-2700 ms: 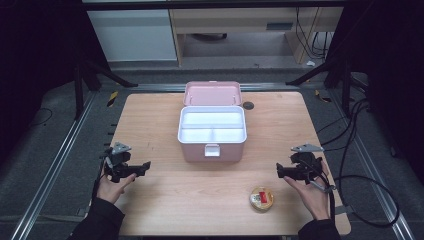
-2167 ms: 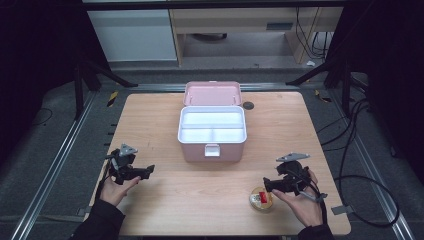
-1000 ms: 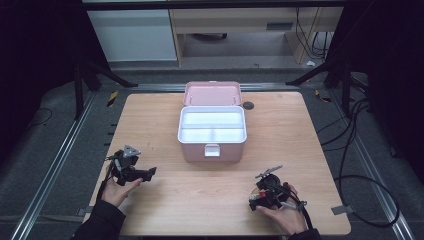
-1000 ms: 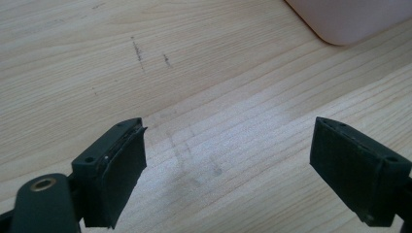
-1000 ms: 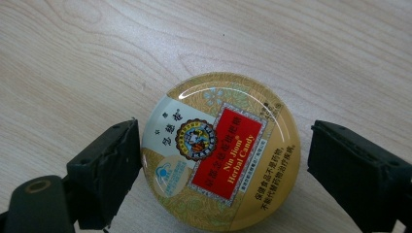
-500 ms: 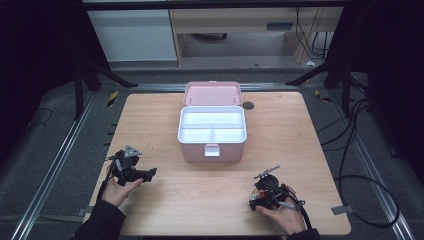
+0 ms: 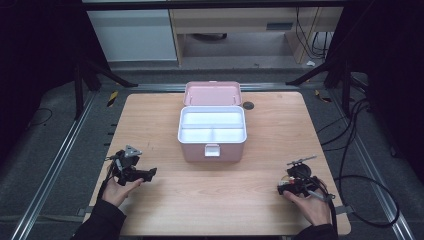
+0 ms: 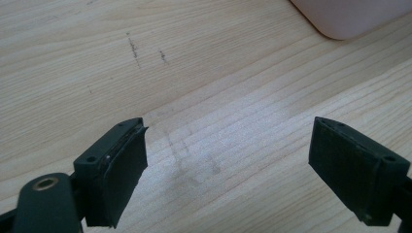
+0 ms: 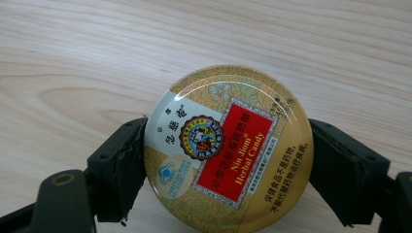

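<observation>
A: Where do we stand with the round herbal candy tin [image 9: 227,151]?

B: We have it clamped edge to edge in the right gripper [image 9: 227,160], near the tabletop's [image 7: 165,115] front right corner. The jaws have just been closing, and their pads now press on its rim from both sides.

A: And the left gripper [image 8: 228,165]?

B: Its jaws stand well apart with nothing between them, over bare wood near the front left edge.

A: So what's left for us?

B: Most of it, we judge. The pink storage box [image 7: 212,131] sits mid-table with its lid thrown back toward the far edge, and we see nothing in its white tray. The tin is well apart from it, so we judge the carry to the box and the release into a compartment are not yet done.
</observation>
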`<state>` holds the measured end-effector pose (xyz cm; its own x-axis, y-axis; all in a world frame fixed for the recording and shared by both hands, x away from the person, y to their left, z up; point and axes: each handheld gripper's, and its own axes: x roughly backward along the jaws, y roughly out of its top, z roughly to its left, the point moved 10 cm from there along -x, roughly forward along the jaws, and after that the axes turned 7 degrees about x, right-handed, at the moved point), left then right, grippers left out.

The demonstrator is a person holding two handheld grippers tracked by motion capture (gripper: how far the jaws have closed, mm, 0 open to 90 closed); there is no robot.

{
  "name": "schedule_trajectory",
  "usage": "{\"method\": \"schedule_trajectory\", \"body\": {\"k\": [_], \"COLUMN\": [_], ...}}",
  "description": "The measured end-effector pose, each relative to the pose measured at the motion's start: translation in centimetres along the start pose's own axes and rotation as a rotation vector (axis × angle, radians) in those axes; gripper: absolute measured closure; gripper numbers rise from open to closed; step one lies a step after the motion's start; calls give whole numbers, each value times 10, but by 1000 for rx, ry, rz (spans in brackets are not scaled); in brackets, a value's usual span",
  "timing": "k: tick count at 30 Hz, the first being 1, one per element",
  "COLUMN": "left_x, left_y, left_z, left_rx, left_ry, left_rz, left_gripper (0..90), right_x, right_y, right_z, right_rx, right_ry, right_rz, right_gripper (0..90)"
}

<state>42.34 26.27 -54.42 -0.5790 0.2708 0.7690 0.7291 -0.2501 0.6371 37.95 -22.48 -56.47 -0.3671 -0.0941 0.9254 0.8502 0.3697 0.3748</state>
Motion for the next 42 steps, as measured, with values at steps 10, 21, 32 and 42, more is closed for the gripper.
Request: {"method": "schedule_trajectory", "body": {"k": [10, 21, 32, 42], "left_x": [0, 3, 17, 30], "left_y": [0, 5, 33, 84], "left_z": [-1, -4, -12, -32], "left_rx": [-3, 5, -1, 12], "left_ry": [-4, -18, -31, -107], "left_rz": [1, -11, -77, -182], "left_gripper": [138, 139, 167, 203], "right_x": [-8, 0, 36, 58], "right_y": [-8, 2, 48, 115], "right_z": [-17, -17, -9, 20], "right_rx": [-42, -21, 33, 127], "right_ry": [1, -10, -58, -25], "right_rz": [18, -58, -353, -583], "right_gripper": [205, 140, 143, 160]}}
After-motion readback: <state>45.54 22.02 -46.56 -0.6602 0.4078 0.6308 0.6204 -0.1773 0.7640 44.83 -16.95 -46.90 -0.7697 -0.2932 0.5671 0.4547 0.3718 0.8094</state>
